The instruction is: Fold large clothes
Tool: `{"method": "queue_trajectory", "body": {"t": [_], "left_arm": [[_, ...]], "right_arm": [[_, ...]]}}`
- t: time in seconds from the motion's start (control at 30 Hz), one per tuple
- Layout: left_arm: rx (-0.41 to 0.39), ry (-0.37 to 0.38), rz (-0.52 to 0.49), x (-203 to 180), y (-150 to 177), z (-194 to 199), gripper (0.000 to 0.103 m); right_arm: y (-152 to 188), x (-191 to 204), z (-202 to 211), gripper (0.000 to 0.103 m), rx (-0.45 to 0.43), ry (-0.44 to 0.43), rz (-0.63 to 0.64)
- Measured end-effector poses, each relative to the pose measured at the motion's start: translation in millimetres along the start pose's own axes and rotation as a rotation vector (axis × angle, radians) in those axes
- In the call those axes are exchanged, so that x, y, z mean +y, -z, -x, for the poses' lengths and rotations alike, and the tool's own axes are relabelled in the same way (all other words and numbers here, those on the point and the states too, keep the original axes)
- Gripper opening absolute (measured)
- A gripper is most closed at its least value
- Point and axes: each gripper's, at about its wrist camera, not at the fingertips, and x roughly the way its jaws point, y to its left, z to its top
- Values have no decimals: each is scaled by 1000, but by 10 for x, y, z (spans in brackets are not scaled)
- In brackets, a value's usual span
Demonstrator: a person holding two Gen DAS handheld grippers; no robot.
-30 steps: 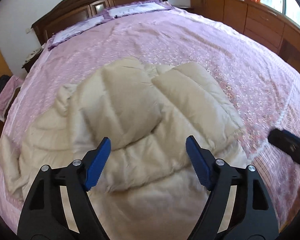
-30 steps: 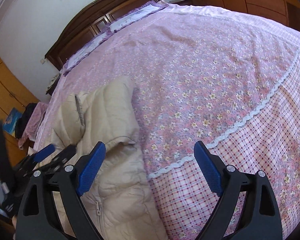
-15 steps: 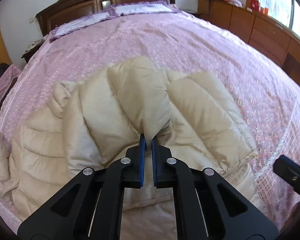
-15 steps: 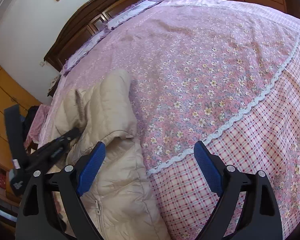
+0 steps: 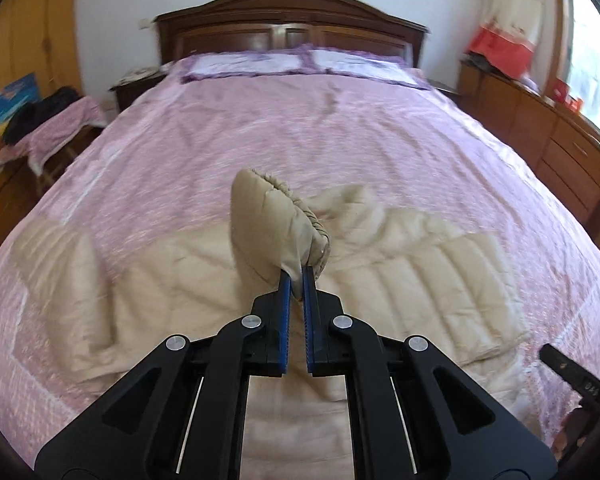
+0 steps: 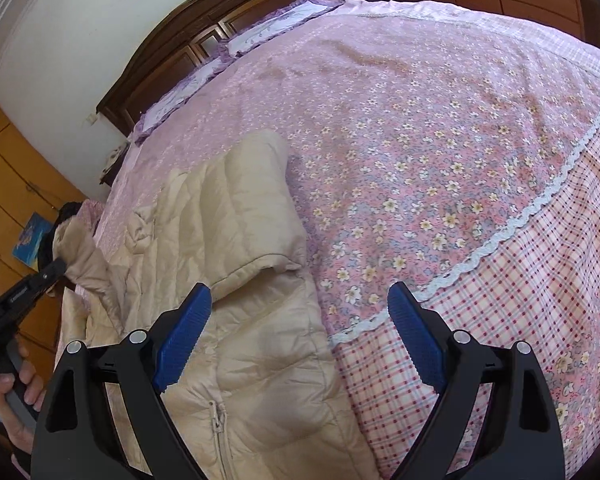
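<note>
1. Far left: a stool draped in pink cloth carries dark clothing beside the bed; it plays no part in the fold.
2. Left of centre: the beige down jacket lies spread across the near half of the bed's pink floral bedspread, quilted panels facing up; the flat bed gives room for a large garment.
3. Centre: the left gripper is clamped on the jacket's sleeve cuff, blue pads pressed together on a pinch of fabric at the elasticated end; the cuff stands lifted above the jacket body, judged to be on its way across the torso for a sleeve fold.
4. The right wrist view shows a hand holding that gripper's handle at the left edge, sleeve fabric trailing from its tip.
5. Right: the right gripper hangs with jaws wide apart and nothing between them, above the jacket's zipped front edge near the bedspread's lace trim; judged to be waiting to pin or smooth that side.
6. Risk, as judgement: slippery puffy fabric may slide from so small a pinch.
</note>
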Motion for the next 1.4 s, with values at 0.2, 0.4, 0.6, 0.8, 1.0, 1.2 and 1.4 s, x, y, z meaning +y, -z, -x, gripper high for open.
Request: {"method": "queue_trajectory", "body": {"t": [0.2,0.4,0.6,0.8,1.0,1.2,1.4], "left_arm": [[72,-70,80,468,250,-197,6],[135,-124,110,790,511,-420,6],[177,-111,132,976,679,-409,10],[107,-124,126,1023,672,-57,57],[24,-103,68,823,368,22,74],[40,-73,49,597,218,-438,59],[174,-177,18,673,306,-860,20]], "right_arm": [[65,86,-31,87,7,4,9],[120,112,-74,87,13,13,9],[142,132,-120,87,26,23,24],[35,136,-137,87,34,16,35],[-313,134,-187,87,25,-60,-36],[-654,69,-447,87,33,-97,-111],[-865,83,-816,87,67,-47,-59]]}}
